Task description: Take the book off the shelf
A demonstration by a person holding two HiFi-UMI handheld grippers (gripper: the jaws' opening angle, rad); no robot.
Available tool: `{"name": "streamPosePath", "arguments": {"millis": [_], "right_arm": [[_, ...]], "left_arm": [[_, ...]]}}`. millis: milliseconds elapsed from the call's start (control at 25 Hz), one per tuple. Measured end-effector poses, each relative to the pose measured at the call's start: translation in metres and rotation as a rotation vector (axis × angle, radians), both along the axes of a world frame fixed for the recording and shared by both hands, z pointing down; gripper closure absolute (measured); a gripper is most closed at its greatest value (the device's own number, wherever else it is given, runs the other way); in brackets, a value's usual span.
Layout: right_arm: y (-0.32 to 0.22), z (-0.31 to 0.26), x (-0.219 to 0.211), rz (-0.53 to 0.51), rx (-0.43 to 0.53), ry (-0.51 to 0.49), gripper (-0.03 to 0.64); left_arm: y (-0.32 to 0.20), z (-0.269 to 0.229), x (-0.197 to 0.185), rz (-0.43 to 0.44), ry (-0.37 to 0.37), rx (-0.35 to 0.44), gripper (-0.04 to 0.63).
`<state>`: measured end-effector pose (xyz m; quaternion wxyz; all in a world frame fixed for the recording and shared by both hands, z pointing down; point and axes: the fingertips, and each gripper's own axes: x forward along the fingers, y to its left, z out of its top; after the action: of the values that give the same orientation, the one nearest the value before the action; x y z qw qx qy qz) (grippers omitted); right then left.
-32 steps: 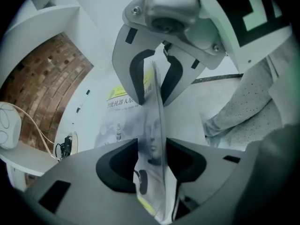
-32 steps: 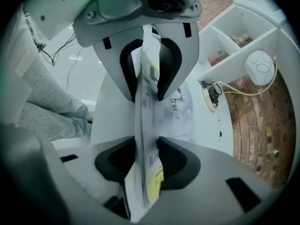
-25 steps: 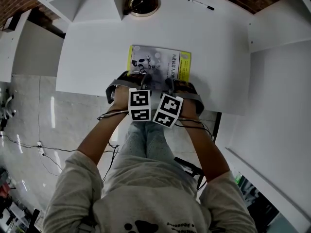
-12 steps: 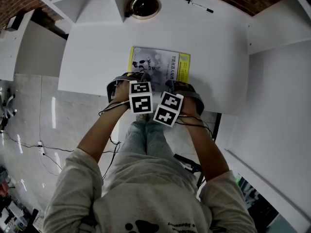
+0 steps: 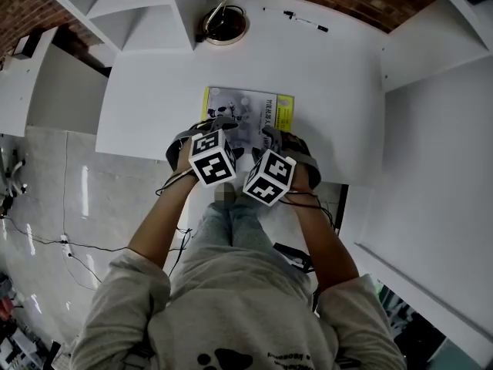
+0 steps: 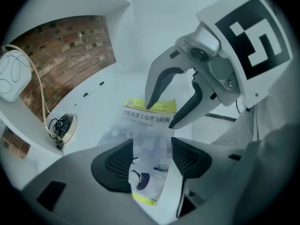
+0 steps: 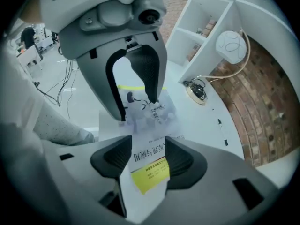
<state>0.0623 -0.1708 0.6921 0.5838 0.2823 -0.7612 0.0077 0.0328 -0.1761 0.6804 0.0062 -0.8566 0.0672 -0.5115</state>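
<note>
Both our grippers are wide open right now, left gripper and right gripper, clamping nothing. We've got them over the near edge of the book, which lies flat, face up on the white table. It has a pale grey cover, a yellow strip down one side and dark print.

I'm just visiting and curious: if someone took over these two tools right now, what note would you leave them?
Left tool: open, near edge of the book between its jaws, not clamped.
Right tool: open, same.
Book: flat on the white desk, cover up, by the front edge.
Done: it is off the shelf.
Left: probably only to draw both tools back.
</note>
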Motion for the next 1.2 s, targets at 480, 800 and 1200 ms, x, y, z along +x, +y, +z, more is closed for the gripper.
{"name": "streamPosePath", "arguments": {"millis": [480, 800, 1200], "right_arm": [[-0.032, -0.073, 0.005, 0.247, 0.284, -0.193, 0.446], [-0.033, -0.138, 0.013, 0.409, 0.478, -0.351, 0.594], [-0.017, -0.216, 0.022, 0.505, 0.655, -0.512, 0.598]], "left_arm": [[-0.027, -0.058, 0.004, -0.238, 0.178, 0.212, 0.521], [-0.031, -0.122, 0.003, -0.432, 0.397, 0.302, 0.584], [-0.03, -0.204, -0.009, -0.578, 0.614, 0.437, 0.586]]}}
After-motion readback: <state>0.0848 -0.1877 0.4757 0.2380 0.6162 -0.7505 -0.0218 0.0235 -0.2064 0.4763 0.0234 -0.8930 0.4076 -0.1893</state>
